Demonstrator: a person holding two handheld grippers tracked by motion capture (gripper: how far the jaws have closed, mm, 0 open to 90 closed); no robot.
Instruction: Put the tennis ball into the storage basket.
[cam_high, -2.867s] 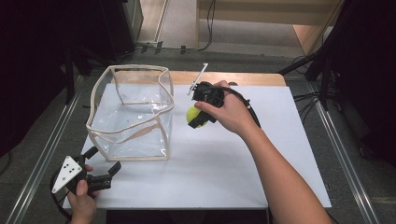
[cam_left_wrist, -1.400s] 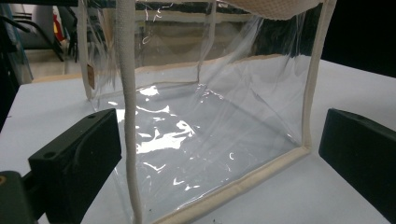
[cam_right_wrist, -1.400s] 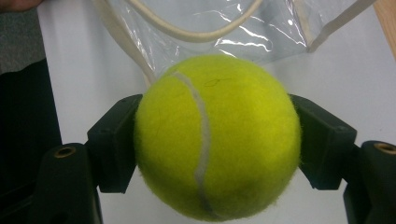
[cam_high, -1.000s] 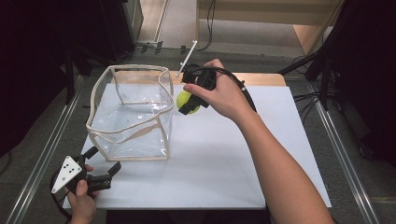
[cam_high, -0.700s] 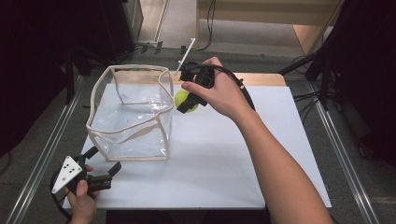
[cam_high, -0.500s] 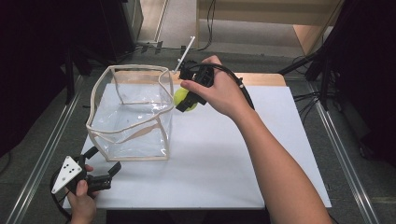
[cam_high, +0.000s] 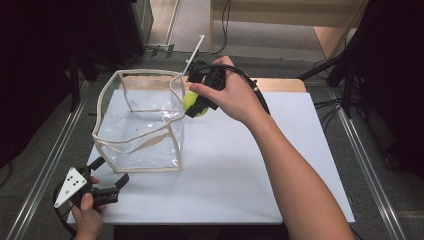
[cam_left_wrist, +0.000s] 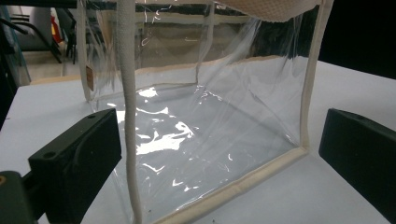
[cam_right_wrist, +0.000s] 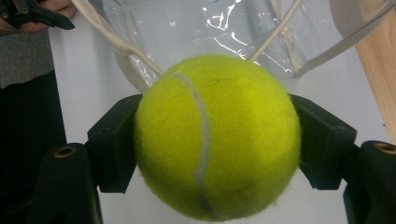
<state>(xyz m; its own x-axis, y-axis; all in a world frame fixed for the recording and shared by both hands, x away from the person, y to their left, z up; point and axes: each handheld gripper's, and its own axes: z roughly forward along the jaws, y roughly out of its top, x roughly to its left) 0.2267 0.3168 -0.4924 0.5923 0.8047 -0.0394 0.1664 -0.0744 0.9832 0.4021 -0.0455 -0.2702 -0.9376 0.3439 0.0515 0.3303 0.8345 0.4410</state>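
White table top (cam_high: 240, 170) under dim surroundings, dark floor and cables beyond its far edge. On its left half stands a clear plastic bag (cam_high: 137, 127) with cream piping, mouth open upward.

Right gripper (cam_high: 196, 102) is held in the air at the bag's right rim — jaws clamped on a yellow-green tennis ball (cam_high: 191, 101). From the high view the ball is half hidden by the hand; the right gripper view shows it whole (cam_right_wrist: 217, 135), seam curving down its face, a black jaw pressed to each side, the bag's rim and clear wall (cam_right_wrist: 196, 28) just beyond it.

Left gripper (cam_high: 107, 187) sits at the near left corner of the table, jaws spread with nothing between them. The left gripper view adds the bag's near wall (cam_left_wrist: 201, 140) close up — creased, glossy, with the piped bottom edge resting on the table.
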